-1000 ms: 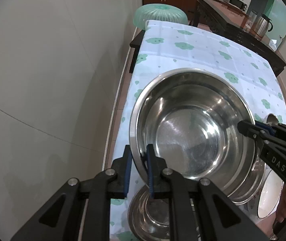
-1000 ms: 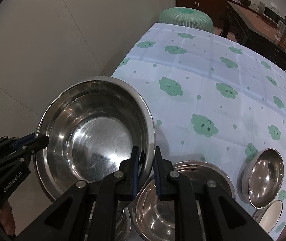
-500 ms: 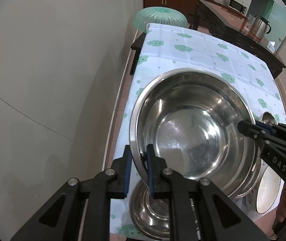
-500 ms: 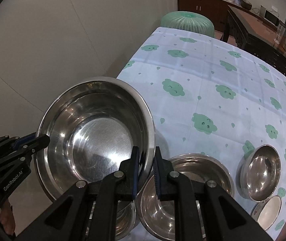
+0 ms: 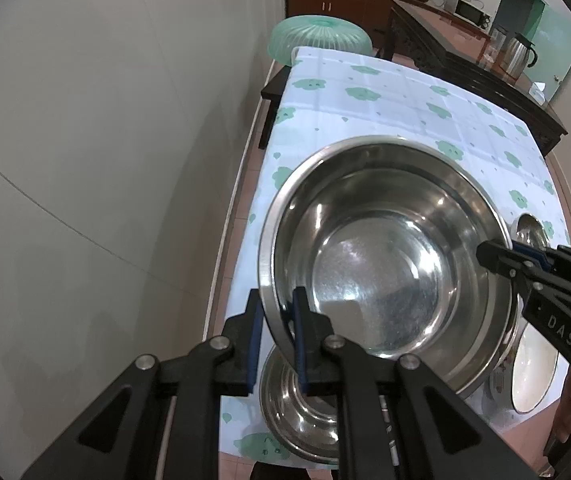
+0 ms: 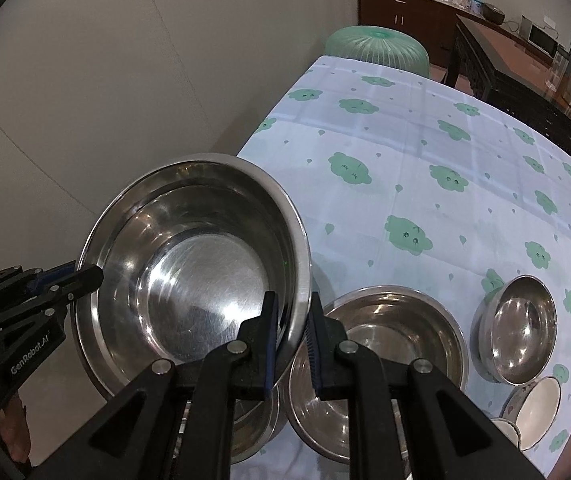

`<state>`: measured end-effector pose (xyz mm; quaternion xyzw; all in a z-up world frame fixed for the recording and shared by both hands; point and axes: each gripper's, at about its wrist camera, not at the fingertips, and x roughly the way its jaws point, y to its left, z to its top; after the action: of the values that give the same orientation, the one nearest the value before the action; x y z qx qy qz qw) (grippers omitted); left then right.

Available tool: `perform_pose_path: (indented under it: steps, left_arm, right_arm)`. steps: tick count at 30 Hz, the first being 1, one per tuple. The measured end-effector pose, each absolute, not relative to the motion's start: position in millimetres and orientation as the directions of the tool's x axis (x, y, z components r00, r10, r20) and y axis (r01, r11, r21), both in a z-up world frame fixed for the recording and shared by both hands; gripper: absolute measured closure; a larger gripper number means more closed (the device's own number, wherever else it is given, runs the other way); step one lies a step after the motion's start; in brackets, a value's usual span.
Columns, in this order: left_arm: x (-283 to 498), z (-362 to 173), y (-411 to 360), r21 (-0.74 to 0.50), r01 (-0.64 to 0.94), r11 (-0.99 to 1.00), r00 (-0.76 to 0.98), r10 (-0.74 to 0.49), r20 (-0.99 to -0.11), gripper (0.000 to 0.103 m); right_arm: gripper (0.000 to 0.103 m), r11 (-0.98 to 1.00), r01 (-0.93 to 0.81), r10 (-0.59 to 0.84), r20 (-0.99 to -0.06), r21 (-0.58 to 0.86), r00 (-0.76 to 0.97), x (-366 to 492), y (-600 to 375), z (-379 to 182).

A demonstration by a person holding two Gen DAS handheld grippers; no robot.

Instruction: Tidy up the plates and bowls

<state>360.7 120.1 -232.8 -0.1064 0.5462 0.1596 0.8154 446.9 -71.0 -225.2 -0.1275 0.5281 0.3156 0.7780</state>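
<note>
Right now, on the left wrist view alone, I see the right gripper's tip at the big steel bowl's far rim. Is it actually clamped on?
Observer: Yes. The right gripper has one pad inside and one outside the rim of the large steel bowl, closed on it.
Operator: What does the bowl hide on its right?
Observer: A medium steel bowl, upright and empty on the tablecloth.
Operator: And the small bowl beyond?
Observer: The small steel bowl stands apart from the medium one, with a white ceramic bowl nearer the table's edge.
</note>
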Motion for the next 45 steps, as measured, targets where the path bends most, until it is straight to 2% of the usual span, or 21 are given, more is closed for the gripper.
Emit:
perform_pose_path:
  steps: [45]
  left_arm:
    - [306, -258, 114, -0.004, -0.353, 0.936, 0.303, 0.11, -0.947, 0.091]
  right_arm:
    - [0.086, 0.749, -0.651, 0.326, -0.924, 0.124, 0.199, 382, -80, -244]
